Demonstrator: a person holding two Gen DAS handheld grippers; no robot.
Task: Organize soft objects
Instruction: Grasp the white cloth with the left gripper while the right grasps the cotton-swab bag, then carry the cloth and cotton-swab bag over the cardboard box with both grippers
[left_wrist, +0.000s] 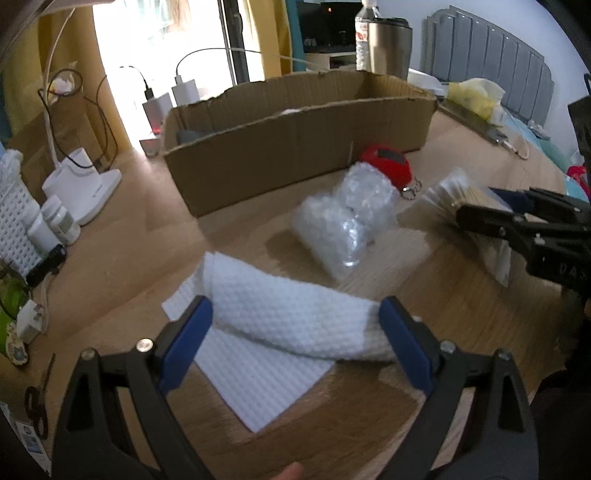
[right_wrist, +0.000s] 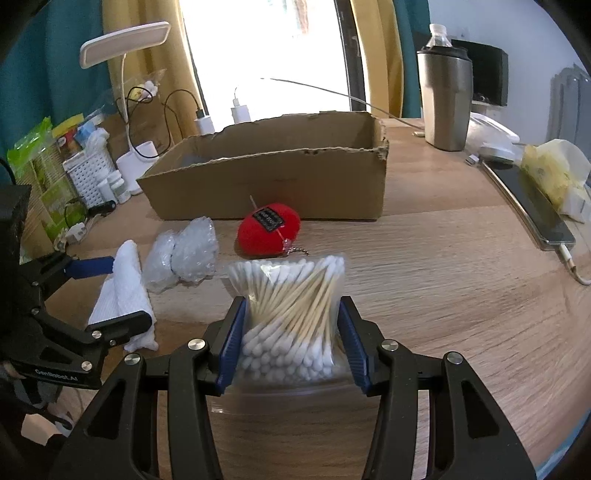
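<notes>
A white waffle cloth (left_wrist: 295, 314) lies on the wooden table with one edge folded over. My left gripper (left_wrist: 295, 317) stands wide open around that fold, its blue pads (left_wrist: 188, 343) at the fold's two ends. The right wrist view shows the same gripper (right_wrist: 125, 291) straddling the cloth (right_wrist: 122, 295). My right gripper (right_wrist: 291, 332) is shut on a clear bag of cotton swabs (right_wrist: 291, 288), which is pinched at the waist. Bubble wrap (right_wrist: 184, 251) and a red plush keychain (right_wrist: 267, 229) lie in front of an open cardboard box (right_wrist: 266, 184).
A steel tumbler (right_wrist: 447, 99) and a water bottle stand behind the box's right end. A phone (right_wrist: 532, 206) and a yellow tissue pack (right_wrist: 550, 173) lie at the right. At the left are a white desk lamp (right_wrist: 125, 44), a white basket (right_wrist: 88, 173), small bottles and charger cables.
</notes>
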